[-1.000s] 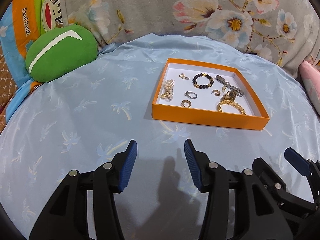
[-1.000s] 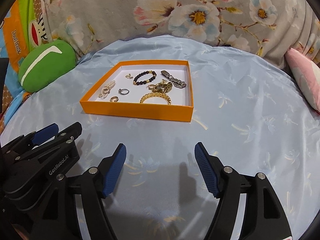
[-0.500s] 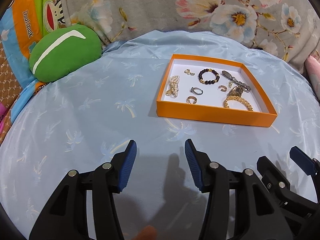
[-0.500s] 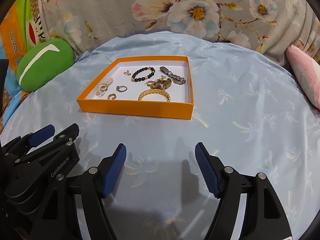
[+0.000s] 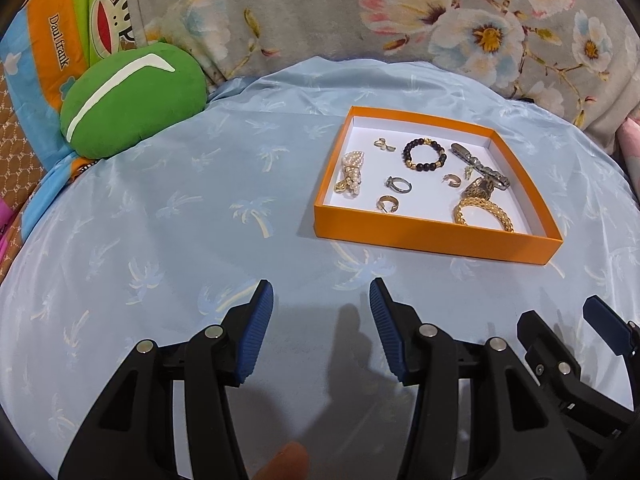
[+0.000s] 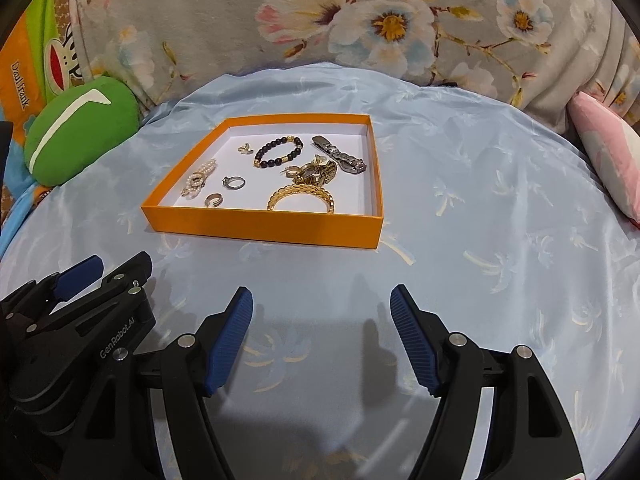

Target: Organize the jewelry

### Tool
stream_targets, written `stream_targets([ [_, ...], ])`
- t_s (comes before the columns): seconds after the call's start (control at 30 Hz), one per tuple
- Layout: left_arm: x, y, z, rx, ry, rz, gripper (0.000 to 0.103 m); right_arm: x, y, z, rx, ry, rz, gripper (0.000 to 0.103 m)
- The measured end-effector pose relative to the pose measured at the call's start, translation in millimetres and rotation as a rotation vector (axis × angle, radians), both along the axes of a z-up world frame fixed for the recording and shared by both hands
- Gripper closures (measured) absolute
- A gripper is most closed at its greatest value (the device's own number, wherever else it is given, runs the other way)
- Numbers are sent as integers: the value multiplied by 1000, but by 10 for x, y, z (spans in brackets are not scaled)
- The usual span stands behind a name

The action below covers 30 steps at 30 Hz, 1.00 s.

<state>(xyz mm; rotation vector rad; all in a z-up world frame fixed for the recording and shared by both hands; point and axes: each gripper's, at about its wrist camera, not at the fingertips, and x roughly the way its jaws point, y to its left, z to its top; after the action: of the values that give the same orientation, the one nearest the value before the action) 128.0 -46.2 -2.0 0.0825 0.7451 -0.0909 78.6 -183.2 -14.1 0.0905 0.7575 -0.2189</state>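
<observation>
An orange tray (image 5: pixel 436 240) (image 6: pixel 260 227) with a white floor lies on the light blue sheet. It holds a black bead bracelet (image 5: pixel 424 155) (image 6: pixel 279 151), a gold chain bracelet (image 5: pixel 483 214) (image 6: pixel 301 197), a pearl piece (image 5: pixel 351 172) (image 6: pixel 199 179), a silver ring (image 5: pixel 399 184) (image 6: pixel 234 182), a gold ring (image 5: pixel 388 203) (image 6: pixel 213 200), a metal watch band (image 5: pixel 480 166) (image 6: pixel 339 154) and small earrings. My left gripper (image 5: pixel 321 326) is open and empty, short of the tray. My right gripper (image 6: pixel 321 334) is open and empty, also short of it.
A green cushion (image 5: pixel 132 98) (image 6: pixel 78 130) lies at the back left. A floral blanket (image 5: pixel 400 12) runs along the back. A pink pillow (image 6: pixel 608 152) sits at the right edge. Each gripper shows at the other view's lower corner.
Both grippers have drawn back and shifted slightly, so the tray sits a little farther and more to the right in the left view. Both stay open and empty.
</observation>
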Motion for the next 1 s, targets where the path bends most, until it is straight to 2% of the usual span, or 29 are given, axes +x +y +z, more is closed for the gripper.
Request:
stream_targets([
  [1.0,41,-64,8,10,-9,-18,55,28,-62,4,-2,-2,-19,33],
])
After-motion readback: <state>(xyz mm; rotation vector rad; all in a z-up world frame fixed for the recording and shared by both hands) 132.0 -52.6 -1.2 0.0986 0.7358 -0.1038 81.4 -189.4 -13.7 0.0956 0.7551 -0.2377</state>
